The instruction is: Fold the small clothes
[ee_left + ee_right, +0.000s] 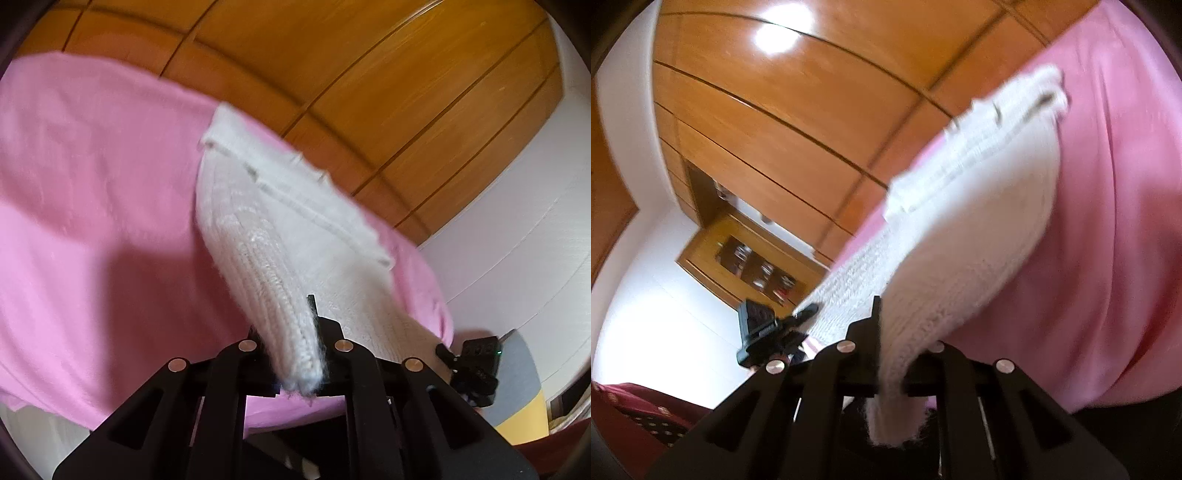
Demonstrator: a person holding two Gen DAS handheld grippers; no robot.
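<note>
Both hand-held grippers clamp one edge of the white knit garment (273, 236): left hand-held gripper (295, 354), right hand-held gripper (897, 354). It stretches toward 12 o'clock over the pink sheet (92, 184). Likely mid-fold; next, carry that edge across and lay it down evenly.

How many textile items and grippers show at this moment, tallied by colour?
White: 1, knitted garment, clamped by both grippers
Pink: 1, cloth spread under it
Black: 2, left gripper and right gripper
Total: 4
</note>
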